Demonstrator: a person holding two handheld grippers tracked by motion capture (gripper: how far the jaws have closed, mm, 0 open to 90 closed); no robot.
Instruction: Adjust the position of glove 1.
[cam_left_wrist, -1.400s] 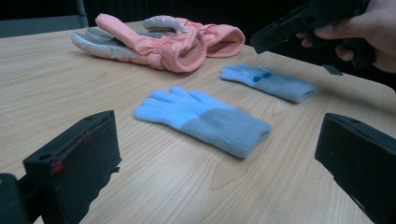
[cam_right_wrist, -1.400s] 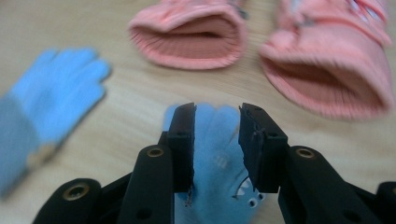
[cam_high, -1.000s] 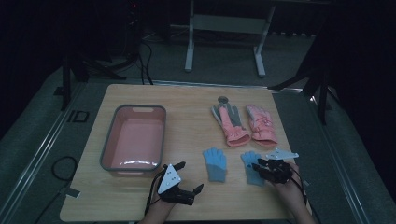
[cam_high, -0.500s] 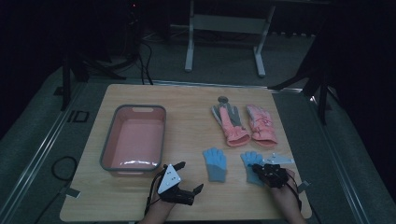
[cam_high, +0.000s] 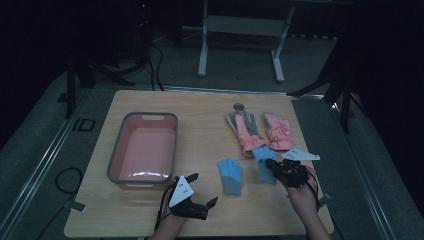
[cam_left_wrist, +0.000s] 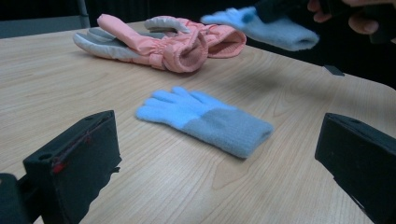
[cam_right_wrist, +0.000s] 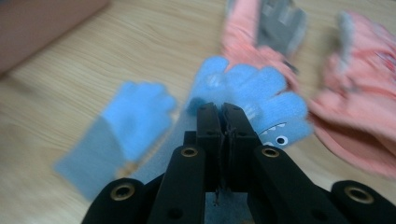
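- High view: the right gripper (cam_high: 274, 166) has its jaws pressed together on a blue knitted glove with a grey-blue cuff (cam_high: 263, 161), pinched near the middle so that it comes up flat. The jaws have just been closing, with the glove between them. The glove sits just off the light wooden table (cam_high: 200, 115), close to the cuffs of the pink and grey padded ski gloves (cam_high: 260, 131). It is probably bound for the pink plastic tub with a grey rim (cam_high: 116, 155) on the table's left side.
- High view, around: the matching second blue knitted glove (cam_high: 231, 175) lies flat between the two hands, directly on the way to the tub, so the carry should pass above it. A small round metal disc (cam_high: 239, 106) rests beyond the ski gloves.
- Left gripper view: the left gripper (cam_left_wrist: 224, 154) waits low over the table with its jaws spread and nothing between them, aimed at the second glove, likely ready to take it. The held glove hangs in the air behind.
- Right gripper view: the pads meet on the blue fabric; a small cartoon face shows on the held glove.
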